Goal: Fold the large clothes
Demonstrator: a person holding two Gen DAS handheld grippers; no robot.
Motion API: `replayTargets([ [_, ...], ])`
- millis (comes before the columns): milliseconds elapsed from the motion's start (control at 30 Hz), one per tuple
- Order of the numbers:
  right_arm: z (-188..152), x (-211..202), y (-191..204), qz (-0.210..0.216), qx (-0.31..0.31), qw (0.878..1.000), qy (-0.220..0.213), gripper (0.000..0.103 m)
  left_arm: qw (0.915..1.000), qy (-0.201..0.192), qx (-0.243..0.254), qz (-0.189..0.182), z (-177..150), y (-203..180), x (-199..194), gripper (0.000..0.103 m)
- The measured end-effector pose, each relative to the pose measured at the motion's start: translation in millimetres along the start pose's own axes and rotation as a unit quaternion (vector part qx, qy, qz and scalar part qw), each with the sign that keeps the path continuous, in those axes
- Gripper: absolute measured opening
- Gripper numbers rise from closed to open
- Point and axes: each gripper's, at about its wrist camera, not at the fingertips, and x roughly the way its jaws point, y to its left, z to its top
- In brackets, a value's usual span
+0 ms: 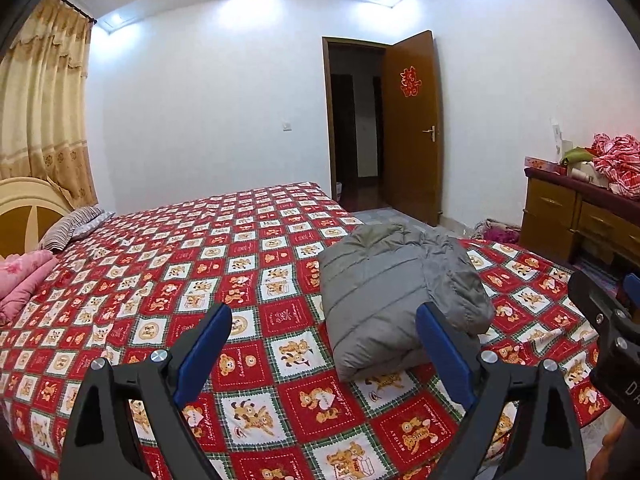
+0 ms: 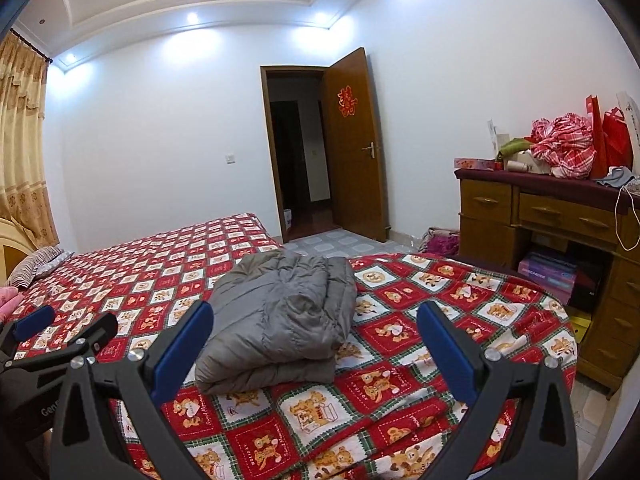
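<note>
Grey jacket [image 2: 280, 316] looks fully folded on the bed [image 2: 440, 320] — both my grippers [image 1: 324, 332] [image 2: 316, 332] spread wide, holding nothing — basically done.

My bed [image 2: 440, 360] is covered by a red, white and green checked sheet [image 1: 248, 272] printed with little bears. On it, near the foot end, lies a folded grey padded jacket [image 2: 280, 320], a compact bundle. Far off at the head end I see a striped pillow [image 1: 72, 226] beside the cream headboard [image 1: 28, 208], with folded pink bedding [image 1: 22, 280] just below it.
</note>
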Motion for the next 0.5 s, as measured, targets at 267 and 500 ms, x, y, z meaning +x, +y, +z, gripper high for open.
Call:
replayTargets([
  [267, 1.4, -2.3, -0.8, 0.002, 0.001, 1.000, -0.005, 0.103, 1.0000, -0.001, 0.004, 0.001, -0.7, -0.9, -0.5, 0.094],
  [500, 0.7, -2.3, -0.8, 0.001, 0.001, 1.000, -0.004, 0.103, 1.0000, -0.003, 0.005, 0.005, -1.7, -0.6, -0.5, 0.094],
])
